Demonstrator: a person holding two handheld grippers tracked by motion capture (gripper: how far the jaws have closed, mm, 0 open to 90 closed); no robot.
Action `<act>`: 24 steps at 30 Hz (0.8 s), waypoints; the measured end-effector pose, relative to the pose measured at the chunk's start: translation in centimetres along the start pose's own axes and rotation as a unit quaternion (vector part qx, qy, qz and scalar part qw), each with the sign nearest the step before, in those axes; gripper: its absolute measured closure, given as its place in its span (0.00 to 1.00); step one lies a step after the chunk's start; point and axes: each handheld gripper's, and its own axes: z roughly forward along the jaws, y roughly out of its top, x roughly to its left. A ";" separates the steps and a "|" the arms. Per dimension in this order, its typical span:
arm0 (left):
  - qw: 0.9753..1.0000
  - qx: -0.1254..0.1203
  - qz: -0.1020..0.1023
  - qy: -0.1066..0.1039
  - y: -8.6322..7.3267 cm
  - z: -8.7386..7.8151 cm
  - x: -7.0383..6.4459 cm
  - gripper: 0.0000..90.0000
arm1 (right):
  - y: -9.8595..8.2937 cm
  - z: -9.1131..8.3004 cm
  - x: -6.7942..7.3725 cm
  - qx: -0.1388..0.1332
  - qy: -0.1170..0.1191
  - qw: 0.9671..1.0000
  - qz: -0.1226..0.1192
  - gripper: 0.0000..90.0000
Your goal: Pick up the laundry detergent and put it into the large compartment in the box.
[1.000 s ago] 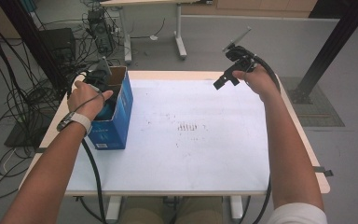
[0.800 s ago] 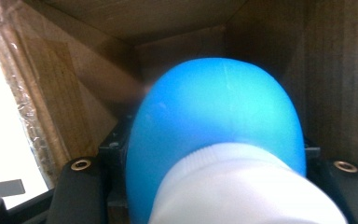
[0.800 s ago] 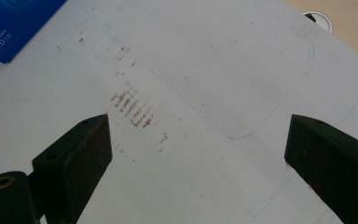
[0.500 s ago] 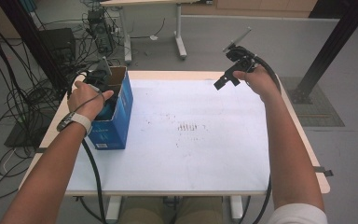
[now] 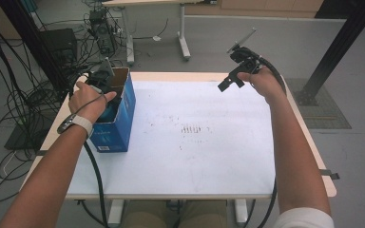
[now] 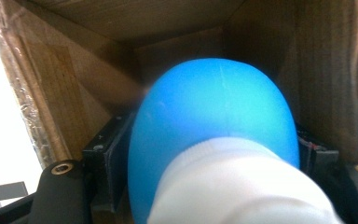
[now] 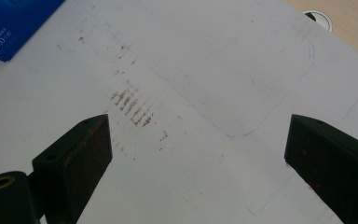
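Observation:
A blue cardboard box (image 5: 119,124) stands open-topped at the table's left edge. My left gripper (image 5: 103,85) reaches down into it, the hand covering most of it. Inside the brown box interior (image 6: 74,93), my left gripper (image 6: 212,154) is shut on a round blue object (image 6: 214,112) that has a white part (image 6: 233,186) toward the camera; the jaws press on its two sides. My right gripper (image 5: 230,78) is held in the air over the far right of the table, and it (image 7: 198,135) is open with nothing between its jaws.
A white sheet (image 5: 195,156) covers the wooden table (image 5: 304,123), with brown smudge marks (image 5: 194,129) near its middle. A corner of the blue box (image 7: 14,23) and a cable hole (image 7: 320,18) lie beyond the right gripper. Cables and equipment crowd the floor at the left (image 5: 24,95).

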 end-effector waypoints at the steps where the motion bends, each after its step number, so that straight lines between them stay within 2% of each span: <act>1: 1.000 0.000 0.001 0.001 0.0 -0.1 0.0 0.32 | 0.0 0.0 0.0 0.000 0.000 1.000 0.000 0.08; 10: 1.000 -0.001 0.010 0.010 0.0 -1.0 -0.5 0.31 | 0.1 0.0 0.2 -0.001 0.000 1.000 -0.002 0.09; 18: 1.000 -0.004 0.012 0.009 -0.2 -1.3 -0.5 0.30 | 0.0 -0.1 0.3 0.000 -0.002 1.000 -0.002 0.09; 21: 1.000 -0.005 0.009 0.001 -0.3 -1.5 -0.2 0.30 | 0.1 0.0 0.4 0.000 -0.001 1.000 -0.004 0.09; 24: 1.000 -0.008 0.011 0.004 -0.4 -1.9 -0.3 0.26 | 0.2 0.1 0.4 0.001 0.000 1.000 -0.005 0.09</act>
